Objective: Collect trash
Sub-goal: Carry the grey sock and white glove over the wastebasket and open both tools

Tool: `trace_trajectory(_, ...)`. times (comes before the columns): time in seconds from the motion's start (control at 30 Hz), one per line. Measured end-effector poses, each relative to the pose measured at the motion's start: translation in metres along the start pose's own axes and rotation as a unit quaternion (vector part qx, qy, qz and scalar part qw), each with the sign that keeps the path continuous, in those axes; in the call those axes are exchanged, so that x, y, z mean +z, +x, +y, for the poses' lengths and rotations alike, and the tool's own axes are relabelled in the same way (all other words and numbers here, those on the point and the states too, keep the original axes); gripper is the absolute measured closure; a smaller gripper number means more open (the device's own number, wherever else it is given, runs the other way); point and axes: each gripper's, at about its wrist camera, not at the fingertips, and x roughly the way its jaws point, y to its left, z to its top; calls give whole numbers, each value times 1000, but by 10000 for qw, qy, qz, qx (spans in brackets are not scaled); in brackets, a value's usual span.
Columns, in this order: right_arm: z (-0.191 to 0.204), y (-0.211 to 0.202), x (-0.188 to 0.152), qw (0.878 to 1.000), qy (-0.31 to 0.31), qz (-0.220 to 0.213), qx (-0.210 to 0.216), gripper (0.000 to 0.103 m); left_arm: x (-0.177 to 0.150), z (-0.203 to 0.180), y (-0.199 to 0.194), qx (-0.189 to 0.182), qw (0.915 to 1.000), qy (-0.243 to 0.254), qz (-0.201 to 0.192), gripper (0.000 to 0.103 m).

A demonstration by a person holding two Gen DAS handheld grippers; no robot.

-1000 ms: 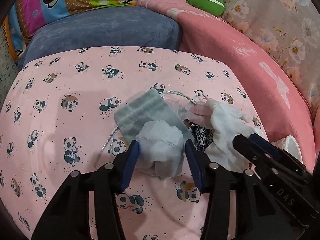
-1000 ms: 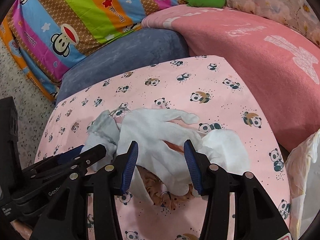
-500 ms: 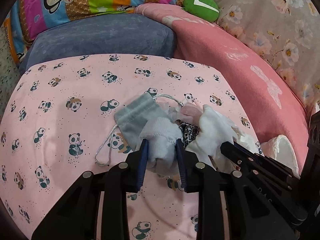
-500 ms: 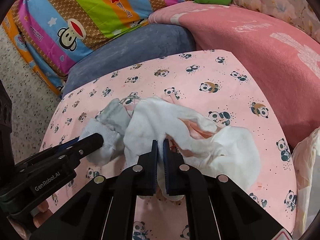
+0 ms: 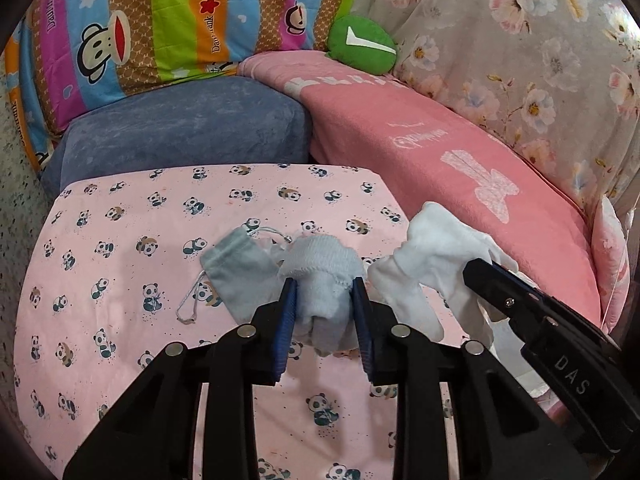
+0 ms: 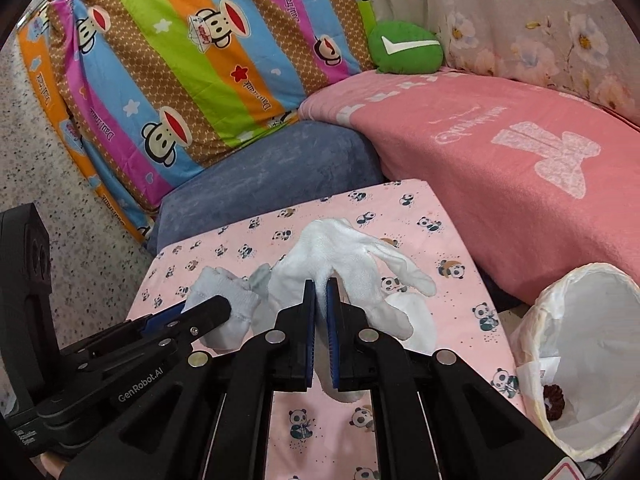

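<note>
Jaws of the left gripper (image 5: 325, 312) pinch a pale blue sock (image 5: 322, 276); jaws of the right gripper (image 6: 321, 312) close narrowly on a white glove (image 6: 340, 264), both lifted above the panda-print desk (image 5: 120, 280). Soft, light and limp, each hangs from its bunched middle. A lined bin (image 6: 592, 320) waits right.
</note>
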Motion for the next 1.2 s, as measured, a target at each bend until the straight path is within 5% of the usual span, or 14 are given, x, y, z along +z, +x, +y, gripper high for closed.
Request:
trace_trajectory(0.63, -96, -138, -18, 9935, 633, -798, -509, 96, -26, -125, -39, -461, 9941, 950, -263, 76)
trace_trajectory(1.2, -197, -174, -45, 9824, 1144, -999, -1083, 96, -48, -222, -11, -979, 9809, 1679, -58, 75)
